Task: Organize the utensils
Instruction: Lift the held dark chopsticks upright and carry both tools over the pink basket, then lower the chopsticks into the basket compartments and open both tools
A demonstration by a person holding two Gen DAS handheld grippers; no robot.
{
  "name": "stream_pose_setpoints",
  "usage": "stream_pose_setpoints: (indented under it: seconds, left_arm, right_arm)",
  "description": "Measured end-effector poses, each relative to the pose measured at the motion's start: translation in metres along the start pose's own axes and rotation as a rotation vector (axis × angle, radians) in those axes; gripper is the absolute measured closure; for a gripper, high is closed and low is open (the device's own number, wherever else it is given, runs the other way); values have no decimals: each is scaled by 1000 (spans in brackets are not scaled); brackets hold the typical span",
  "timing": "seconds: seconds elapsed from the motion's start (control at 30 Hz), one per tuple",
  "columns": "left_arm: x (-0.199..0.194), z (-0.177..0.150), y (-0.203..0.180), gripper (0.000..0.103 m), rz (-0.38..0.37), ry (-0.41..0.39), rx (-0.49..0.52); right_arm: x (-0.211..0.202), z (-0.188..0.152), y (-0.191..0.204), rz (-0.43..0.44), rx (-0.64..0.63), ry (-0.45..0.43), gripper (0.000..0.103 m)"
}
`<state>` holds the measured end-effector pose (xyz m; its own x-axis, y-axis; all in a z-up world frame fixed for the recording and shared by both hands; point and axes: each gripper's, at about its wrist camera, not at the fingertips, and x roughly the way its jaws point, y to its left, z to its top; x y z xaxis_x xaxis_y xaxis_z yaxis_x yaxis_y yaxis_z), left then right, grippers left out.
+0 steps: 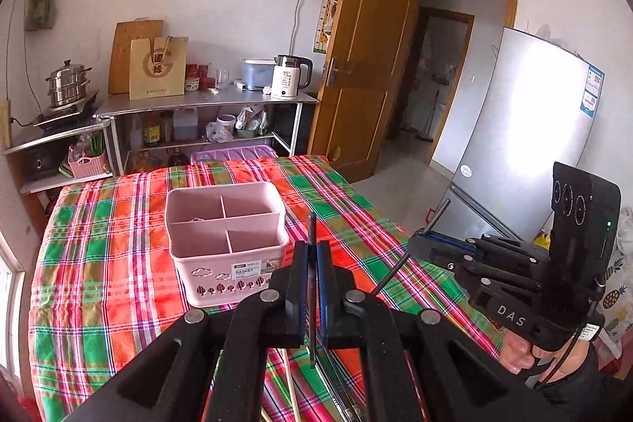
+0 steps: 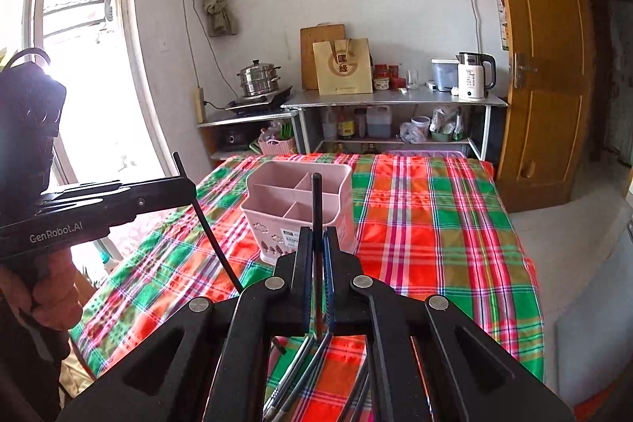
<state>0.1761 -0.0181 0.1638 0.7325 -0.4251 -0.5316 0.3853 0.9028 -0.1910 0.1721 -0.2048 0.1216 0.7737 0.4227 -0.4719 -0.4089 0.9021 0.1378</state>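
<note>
A pink divided caddy [image 1: 205,271] [image 2: 273,224] stands on the plaid tablecloth [image 1: 99,263] [image 2: 435,224]. My left gripper [image 1: 312,250] [image 2: 190,186] is shut on a black chopstick [image 1: 311,228] [image 2: 209,224], held roughly upright just right of the caddy. My right gripper [image 2: 316,238] [image 1: 417,238] is shut on a second black chopstick [image 2: 315,196] [image 1: 439,212], in front of the caddy. Both hang above the table, near its front. Several loose utensils [image 2: 292,374] and a wooden chopstick [image 1: 290,382] lie on the cloth below the grippers.
A metal shelf [image 1: 205,103] [image 2: 395,101] behind the table carries a kettle [image 1: 289,78], a steamer pot [image 1: 67,86] and a paper bag [image 1: 158,68]. An open wooden door [image 1: 368,46] and a silver fridge [image 1: 526,129] stand right; a window [image 2: 79,46] is left.
</note>
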Motion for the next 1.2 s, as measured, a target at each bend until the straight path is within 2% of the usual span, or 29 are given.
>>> stream_pose_setpoints:
  seconds: [0.2, 0.47, 0.67, 0.93, 1.2]
  left_arm:
    - [-9, 30, 21, 99, 27, -25, -29]
    - [-32, 93, 55, 99, 84, -119, -66]
    - [-25, 122, 82, 99, 140, -132, -78]
    - [13, 121, 110, 99, 164, -89, -96]
    - [47, 99, 130, 99, 147, -41, -125]
  right_arm:
    - [5, 28, -2, 18, 7, -39, 98]
    - [20, 74, 6, 54, 13, -104, 98]
    - [42, 103, 14, 82, 33, -143, 98]
    - [88, 111, 24, 108, 40, -122, 98]
    - [127, 91, 24, 109, 43, -41, 98]
